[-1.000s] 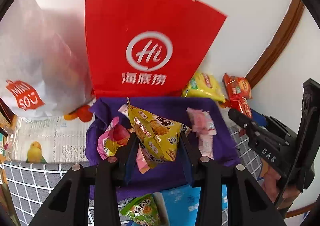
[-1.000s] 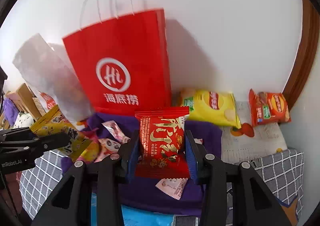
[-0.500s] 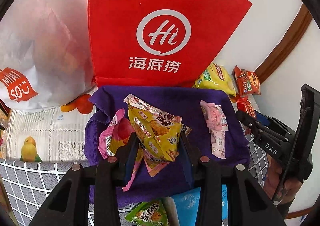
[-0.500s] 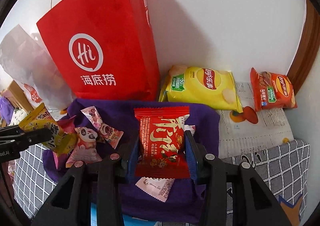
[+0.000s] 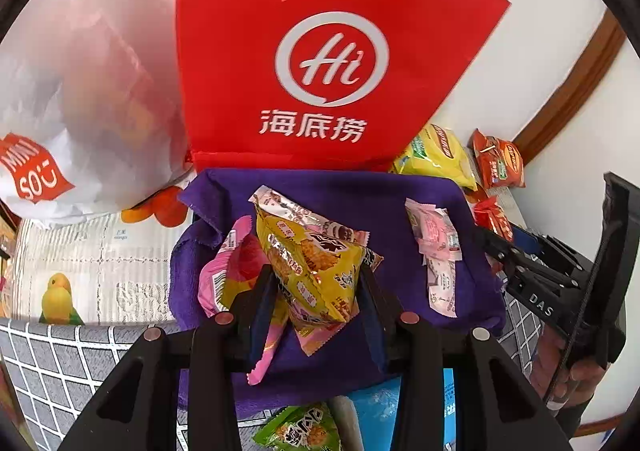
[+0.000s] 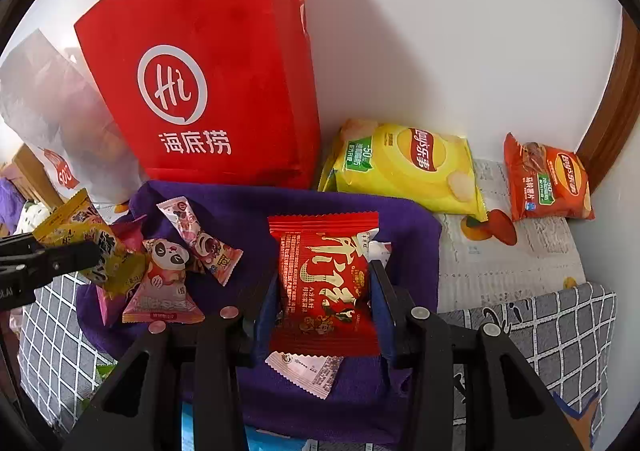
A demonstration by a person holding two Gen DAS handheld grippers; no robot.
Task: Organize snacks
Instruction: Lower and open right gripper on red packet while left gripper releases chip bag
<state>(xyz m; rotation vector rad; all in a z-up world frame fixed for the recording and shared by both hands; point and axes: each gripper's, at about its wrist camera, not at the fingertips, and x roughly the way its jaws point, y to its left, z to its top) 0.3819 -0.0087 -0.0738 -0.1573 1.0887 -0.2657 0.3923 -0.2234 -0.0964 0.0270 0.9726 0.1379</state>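
My left gripper (image 5: 318,283) is shut on a yellow snack packet (image 5: 312,263) and holds it low over the left part of a purple cloth (image 5: 340,195). Pink packets (image 5: 224,279) lie under and beside it. My right gripper (image 6: 326,291) is shut on a red snack packet (image 6: 326,275) low over the cloth's right part (image 6: 248,215). A white wrapper (image 6: 306,369) lies below it. Panda-print packets (image 6: 168,283) lie on the cloth's left. The left gripper with its yellow packet (image 6: 76,235) shows at the left edge of the right wrist view.
A red Haidilao bag (image 5: 320,51) stands upright behind the cloth, against the wall. A white Miniso bag (image 5: 60,111) stands to its left. Yellow (image 6: 404,167) and orange (image 6: 546,183) Lay's chip bags lie at the back right. A green packet (image 5: 300,429) lies by the near edge.
Both grippers have moved forward and down towards the purple cloth, each still holding its packet. The red bag looms larger in both views.
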